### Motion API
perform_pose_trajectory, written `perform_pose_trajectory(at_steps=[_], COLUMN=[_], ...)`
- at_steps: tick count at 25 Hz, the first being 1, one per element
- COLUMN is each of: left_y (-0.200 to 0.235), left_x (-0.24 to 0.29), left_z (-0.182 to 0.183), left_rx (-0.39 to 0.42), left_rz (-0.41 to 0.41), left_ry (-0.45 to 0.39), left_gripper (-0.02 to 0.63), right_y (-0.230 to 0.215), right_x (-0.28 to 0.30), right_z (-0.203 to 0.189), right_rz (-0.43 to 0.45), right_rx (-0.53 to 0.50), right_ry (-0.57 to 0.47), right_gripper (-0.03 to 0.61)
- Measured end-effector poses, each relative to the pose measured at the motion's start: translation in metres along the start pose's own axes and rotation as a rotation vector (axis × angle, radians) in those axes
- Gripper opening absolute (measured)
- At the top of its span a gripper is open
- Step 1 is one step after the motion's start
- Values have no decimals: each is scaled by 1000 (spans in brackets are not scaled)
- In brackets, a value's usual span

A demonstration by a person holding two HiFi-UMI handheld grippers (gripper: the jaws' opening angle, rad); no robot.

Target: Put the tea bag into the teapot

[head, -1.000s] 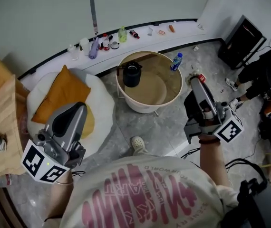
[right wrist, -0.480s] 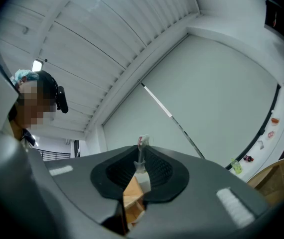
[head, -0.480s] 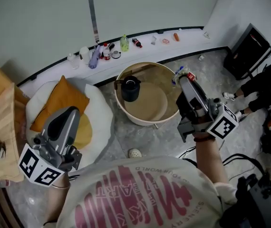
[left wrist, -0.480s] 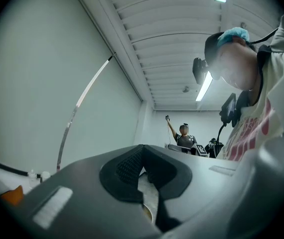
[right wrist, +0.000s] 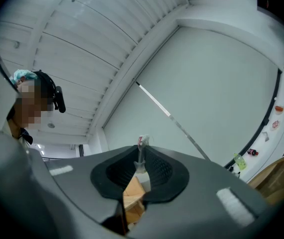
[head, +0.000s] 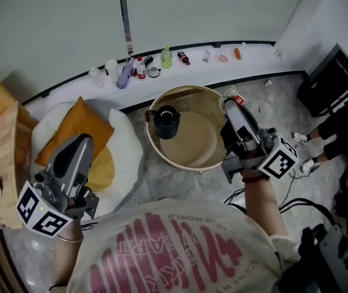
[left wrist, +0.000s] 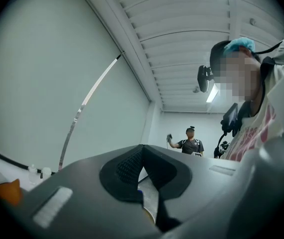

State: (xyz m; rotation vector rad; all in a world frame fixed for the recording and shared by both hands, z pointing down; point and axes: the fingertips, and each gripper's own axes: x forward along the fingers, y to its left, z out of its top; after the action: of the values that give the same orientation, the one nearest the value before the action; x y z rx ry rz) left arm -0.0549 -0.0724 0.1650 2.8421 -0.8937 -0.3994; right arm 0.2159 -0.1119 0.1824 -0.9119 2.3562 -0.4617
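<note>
Right gripper view alone shows me the small white tea bag (right wrist: 140,164) clamped in the right gripper (right wrist: 143,147) (jaws narrowly apart); head view alone shows the black teapot (head: 166,122), seemingly inside a round beige tub (head: 186,163).

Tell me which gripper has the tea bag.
The right gripper: a tea bag with a red-and-white tag is pinched between its jaws. The left gripper has its jaws together on nothing.

- Head view looked steeply down from above onto the round table (head: 180,162) and floor (head: 162,183).
- The 2 gripper views sat close behind their jaws, tilted up at wall (left wrist: 42,83) and ceiling (left wrist: 182,29).
- Head and right gripper views shared the bottle ledge (head: 259,52).
</note>
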Motion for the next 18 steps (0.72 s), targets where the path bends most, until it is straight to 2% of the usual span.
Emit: perform_pose_trajectory(at_steps=[10, 18], left_y=[18, 20], left_x=[34, 42], left_z=[-24, -29], left_rx=[-11, 1], left_rz=[32, 18], left_ry=[-6, 19], left_gripper=[11, 11], right_y=[-48, -55], right_x=[3, -3], right_z=[5, 2], right_rz=[11, -10], right_rx=[22, 42], right_ry=[13, -6], right_gripper=[43, 43])
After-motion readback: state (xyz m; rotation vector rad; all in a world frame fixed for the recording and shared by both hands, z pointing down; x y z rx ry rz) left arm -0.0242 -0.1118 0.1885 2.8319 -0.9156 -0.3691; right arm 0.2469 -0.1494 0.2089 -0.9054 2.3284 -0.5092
